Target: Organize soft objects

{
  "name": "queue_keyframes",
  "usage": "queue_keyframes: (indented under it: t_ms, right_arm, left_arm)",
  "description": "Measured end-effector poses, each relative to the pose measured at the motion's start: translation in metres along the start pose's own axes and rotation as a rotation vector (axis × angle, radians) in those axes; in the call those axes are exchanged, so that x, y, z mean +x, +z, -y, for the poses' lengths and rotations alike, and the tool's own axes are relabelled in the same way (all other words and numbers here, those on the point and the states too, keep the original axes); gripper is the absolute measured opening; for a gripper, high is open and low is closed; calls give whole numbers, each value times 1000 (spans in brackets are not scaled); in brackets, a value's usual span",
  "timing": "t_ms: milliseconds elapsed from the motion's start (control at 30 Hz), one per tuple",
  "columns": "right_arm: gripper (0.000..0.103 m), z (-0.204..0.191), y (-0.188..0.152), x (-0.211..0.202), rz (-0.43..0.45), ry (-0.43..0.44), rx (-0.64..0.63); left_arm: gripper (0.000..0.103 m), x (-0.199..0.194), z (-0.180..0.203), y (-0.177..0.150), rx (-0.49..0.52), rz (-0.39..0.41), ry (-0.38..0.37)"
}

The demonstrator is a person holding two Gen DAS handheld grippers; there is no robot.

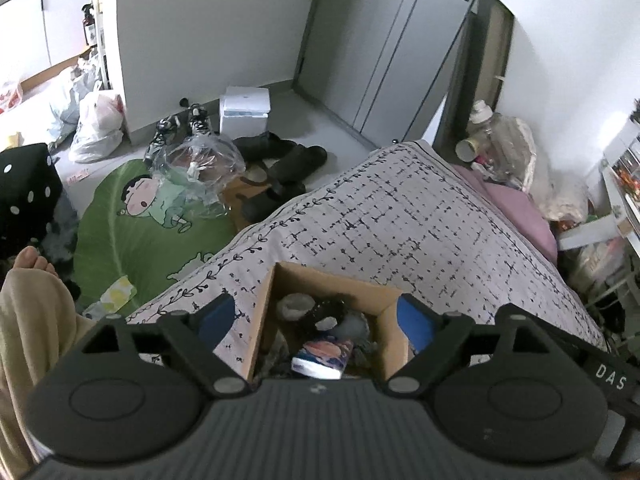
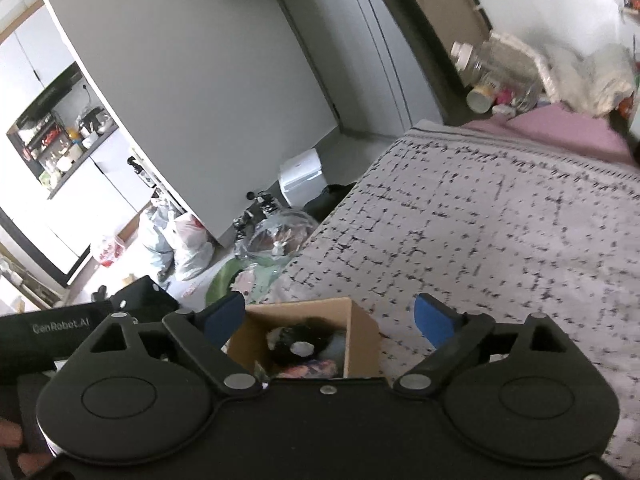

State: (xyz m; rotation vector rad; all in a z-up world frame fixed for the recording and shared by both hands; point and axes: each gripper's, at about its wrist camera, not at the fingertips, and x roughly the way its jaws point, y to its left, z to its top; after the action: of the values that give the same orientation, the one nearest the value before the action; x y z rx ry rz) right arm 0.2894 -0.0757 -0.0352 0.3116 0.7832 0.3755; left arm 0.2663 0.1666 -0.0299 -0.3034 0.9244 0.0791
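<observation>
An open cardboard box [image 1: 280, 280] stands on the patterned bedspread [image 1: 400, 220], holding soft things: a dark furry toy [image 1: 332, 312], a pale grey piece [image 1: 294, 304] and a pink-and-blue printed item [image 1: 324, 356]. My left gripper [image 1: 316, 320] hovers above the box, jaws wide apart, nothing between the blue pads [image 1: 416, 324]. The right wrist view shows the same box [image 2: 360, 328] with the dark furry toy [image 2: 304, 340] inside. My right gripper [image 2: 330, 320] is also open over it, empty, with the box between and below its blue pads [image 2: 432, 320].
Off the bed's left edge the floor holds a green cartoon mat [image 1: 132, 220], a clear plastic bag [image 1: 200, 168], dark shoes [image 1: 280, 160], a white box [image 1: 244, 114] and shopping bags [image 1: 100, 124]. A person's bare foot [image 1: 34, 260] is at left. Clutter [image 1: 500, 140] lies beyond the pink sheet [image 1: 516, 204].
</observation>
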Motion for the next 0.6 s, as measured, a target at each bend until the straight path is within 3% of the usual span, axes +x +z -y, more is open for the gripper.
queue_keyframes:
  t_ms: [267, 600]
  right_arm:
    - [103, 6, -13, -44, 43, -40, -53]
    - [103, 16, -32, -84, 71, -123, -44]
  left_arm:
    - [94, -28, 4, -14, 50, 18, -23]
    - [102, -53, 12, -36, 132, 47, -55]
